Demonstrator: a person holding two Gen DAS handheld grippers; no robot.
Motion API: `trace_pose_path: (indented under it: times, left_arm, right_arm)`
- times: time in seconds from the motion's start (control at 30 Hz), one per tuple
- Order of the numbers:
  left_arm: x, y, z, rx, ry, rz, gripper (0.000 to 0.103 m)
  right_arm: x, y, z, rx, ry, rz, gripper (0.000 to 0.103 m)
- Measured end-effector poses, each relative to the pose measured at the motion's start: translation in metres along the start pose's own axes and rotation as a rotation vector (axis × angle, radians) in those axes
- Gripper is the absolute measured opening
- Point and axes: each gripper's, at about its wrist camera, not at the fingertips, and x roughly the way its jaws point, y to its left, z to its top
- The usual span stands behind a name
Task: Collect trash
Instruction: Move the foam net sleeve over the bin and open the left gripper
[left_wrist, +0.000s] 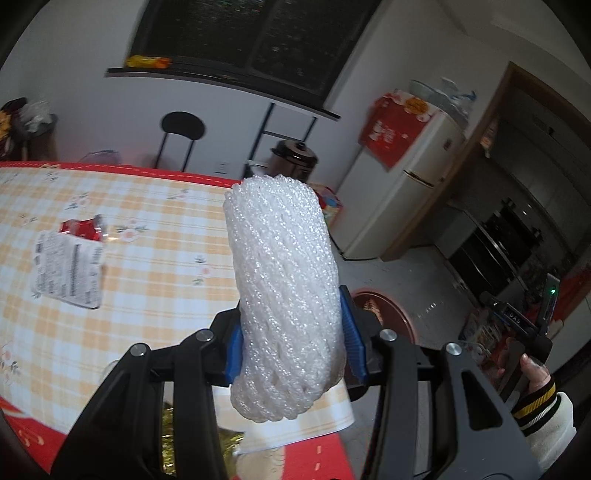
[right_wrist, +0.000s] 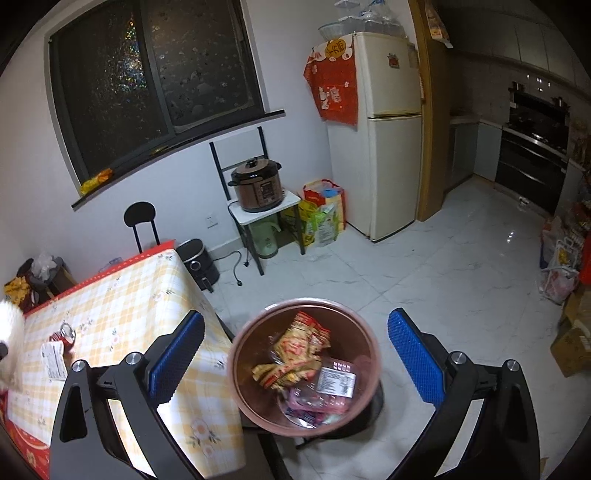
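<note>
My left gripper (left_wrist: 293, 341) is shut on a white foam net sleeve (left_wrist: 284, 288), which stands upright between its blue pads over the table's corner. On the checked tablecloth (left_wrist: 147, 229) lie a crushed red can (left_wrist: 83, 229) and a white printed wrapper (left_wrist: 68, 273). My right gripper (right_wrist: 295, 363) hangs wide open and empty above the round brown trash bin (right_wrist: 240, 354), which holds several wrappers (right_wrist: 295, 358). The bin's rim (left_wrist: 384, 306) also shows in the left wrist view, on the floor beyond the table's edge. The can (right_wrist: 64, 336) and wrapper (right_wrist: 53, 360) appear at the left of the right wrist view.
A black chair (left_wrist: 183, 133) stands behind the table. A pressure cooker (right_wrist: 258, 184) sits on a small stand by the wall, bags (right_wrist: 323, 214) beside it, then a white fridge (right_wrist: 384, 147). A person's sleeved hand (left_wrist: 535, 387) holds the right gripper's handle. White tiled floor (right_wrist: 461, 266) lies beyond the bin.
</note>
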Motion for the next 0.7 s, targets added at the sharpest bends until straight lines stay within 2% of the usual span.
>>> trace_pose_path:
  times: [0.37,0.7]
  left_arm:
    - [0.075,-0.092,0.002,0.146,0.085,-0.162,0.047]
    - [0.151,-0.160,-0.011,0.260,0.196,-0.259,0.048]
  right_arm:
    - [-0.042,-0.044,-0.009,0.006,-0.041,-0.082,0.098]
    - [-0.065,-0.102,-0.029,0.094,-0.046,-0.192,0.098]
